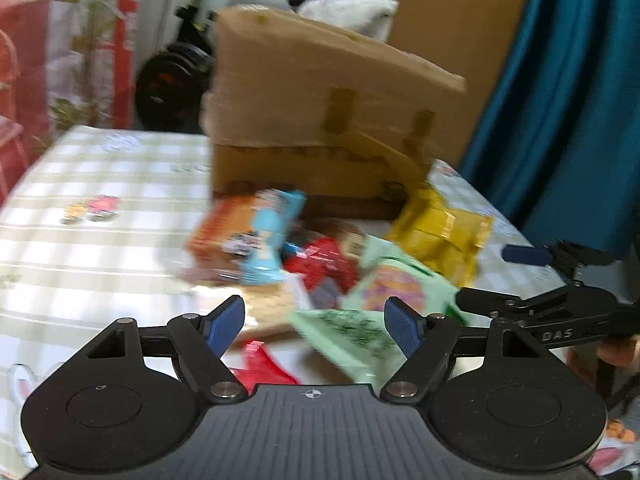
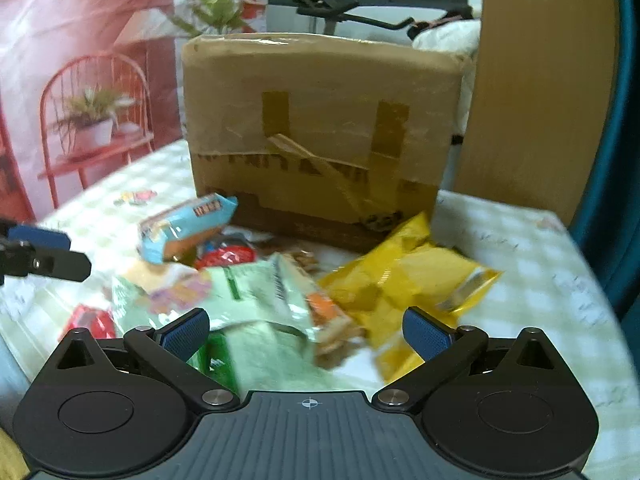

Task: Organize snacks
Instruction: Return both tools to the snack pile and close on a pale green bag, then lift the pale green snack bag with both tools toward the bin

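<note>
Left hand-held gripper (image 1: 314, 330): jaws spread wide, nothing between the blue pads. Right hand-held gripper (image 2: 307, 335): likewise spread wide, holding nothing.

Snack pile, on the checked desk (image 1: 100, 168), directly ahead of both grippers:
- pale green packet (image 2: 260, 292), nearest the right gripper, partly under its left finger;
- second green packet (image 1: 352, 334) between the left gripper's fingers, lying on the desk;
- yellow bag (image 2: 408, 280), ahead and right of the right gripper;
- light blue packet (image 2: 184, 226), ahead and left, resting on other snacks;
- red packet (image 1: 324, 262) mid-pile;
- orange packet (image 1: 224, 228) touching the blue one.

Cardboard box (image 2: 320, 128), taped, stands just behind the pile. Both views blurred; print unreadable.
</note>
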{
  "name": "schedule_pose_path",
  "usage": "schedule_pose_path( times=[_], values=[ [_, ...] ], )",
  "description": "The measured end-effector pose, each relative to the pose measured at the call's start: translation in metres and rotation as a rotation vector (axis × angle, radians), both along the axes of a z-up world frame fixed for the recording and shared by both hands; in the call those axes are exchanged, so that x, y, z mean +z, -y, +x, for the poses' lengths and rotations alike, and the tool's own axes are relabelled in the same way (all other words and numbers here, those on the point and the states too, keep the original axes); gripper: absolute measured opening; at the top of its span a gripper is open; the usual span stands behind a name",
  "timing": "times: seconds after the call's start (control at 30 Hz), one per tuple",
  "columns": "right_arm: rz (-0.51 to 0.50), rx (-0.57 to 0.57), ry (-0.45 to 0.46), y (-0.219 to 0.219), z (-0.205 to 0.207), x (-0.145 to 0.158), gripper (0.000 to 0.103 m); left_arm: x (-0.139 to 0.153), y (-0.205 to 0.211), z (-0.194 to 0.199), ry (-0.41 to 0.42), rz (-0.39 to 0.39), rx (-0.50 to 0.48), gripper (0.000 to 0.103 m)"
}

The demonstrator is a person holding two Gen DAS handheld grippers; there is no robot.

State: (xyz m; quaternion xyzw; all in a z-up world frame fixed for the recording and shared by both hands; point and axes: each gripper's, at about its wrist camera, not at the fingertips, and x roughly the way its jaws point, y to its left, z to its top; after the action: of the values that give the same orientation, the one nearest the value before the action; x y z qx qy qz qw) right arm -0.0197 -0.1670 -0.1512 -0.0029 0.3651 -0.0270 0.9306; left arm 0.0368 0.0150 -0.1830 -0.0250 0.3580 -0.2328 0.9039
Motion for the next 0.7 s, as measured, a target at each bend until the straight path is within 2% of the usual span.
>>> schedule_pose_path(
  times=[0.1,0.23,0.47,0.7],
  values=[
    [-0.015,0.029,-0.021,0.008,-0.004,-0.001,0.101,-0.008,0.012,0.006,-0.056,-0.008,-0.035,0.079],
    [0.033,0.068,-0.066,0.011,-0.005,-0.01,0.096,-0.017,0.023,0.01,-0.117,0.009,-0.061,0.079],
    [0.17,0.131,-0.079,0.006,-0.004,-0.018,0.094,-0.025,0.036,0.025,-0.166,0.006,-0.085,0.079],
    [0.2,0.16,-0.079,0.0,0.0,-0.02,0.089,-0.028,0.054,0.05,-0.171,-0.064,-0.109,0.08]
  ],
)
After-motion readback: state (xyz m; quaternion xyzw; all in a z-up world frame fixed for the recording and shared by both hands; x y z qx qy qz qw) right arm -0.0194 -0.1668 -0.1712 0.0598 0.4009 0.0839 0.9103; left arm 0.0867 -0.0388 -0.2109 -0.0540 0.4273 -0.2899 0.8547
